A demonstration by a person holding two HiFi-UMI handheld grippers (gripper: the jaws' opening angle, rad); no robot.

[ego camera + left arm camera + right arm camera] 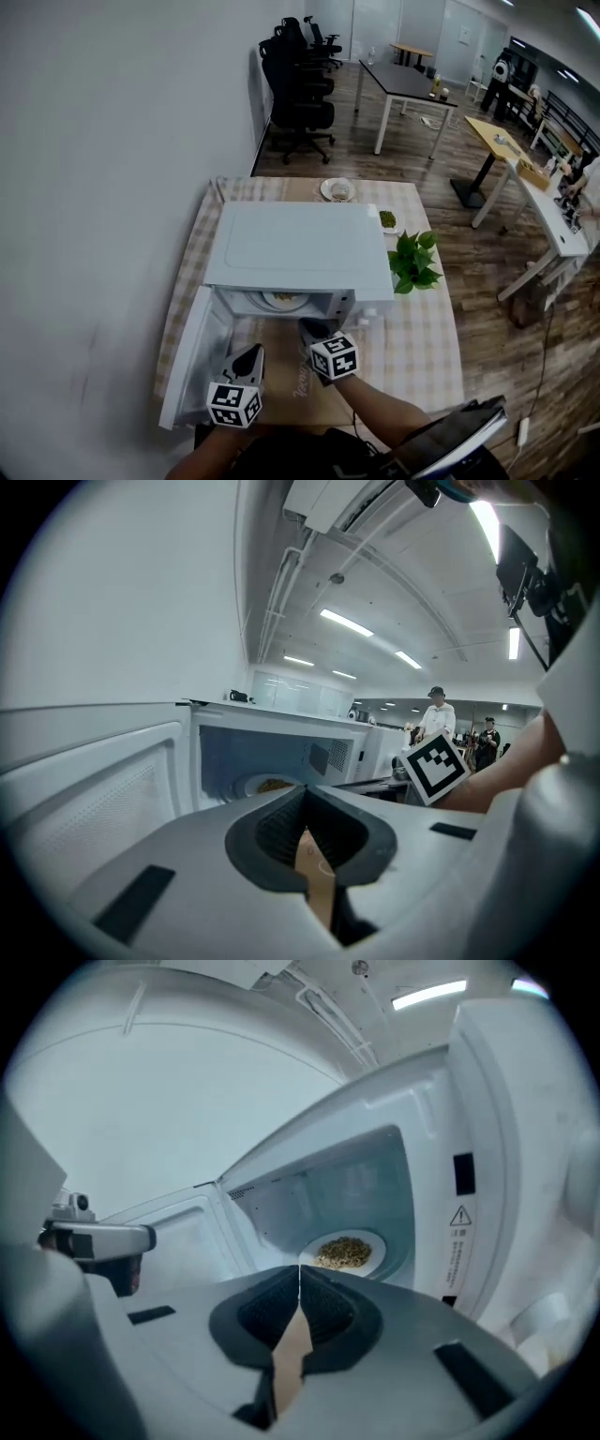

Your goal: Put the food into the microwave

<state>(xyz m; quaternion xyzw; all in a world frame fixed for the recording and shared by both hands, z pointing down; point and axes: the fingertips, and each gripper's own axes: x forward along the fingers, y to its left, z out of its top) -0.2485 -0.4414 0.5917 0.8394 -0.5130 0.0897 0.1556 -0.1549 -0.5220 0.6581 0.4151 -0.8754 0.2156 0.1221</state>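
A white microwave (298,246) stands on the checkered table with its door (190,354) swung open to the left. Inside on the turntable sits a white plate of brownish food (284,300), also seen in the right gripper view as a plate (345,1252) and in the left gripper view as a plate (265,785). My left gripper (247,356) is in front of the opening, near the door, with its jaws shut (302,791) on nothing. My right gripper (315,329) is just outside the cavity, also shut (299,1268) and empty, pointing at the plate.
A potted green plant (413,261) stands right of the microwave. Behind it on the table are a small plate (337,189) and a dish of greens (387,220). Office chairs (298,103) and desks (408,84) fill the room beyond. A wall runs along the left.
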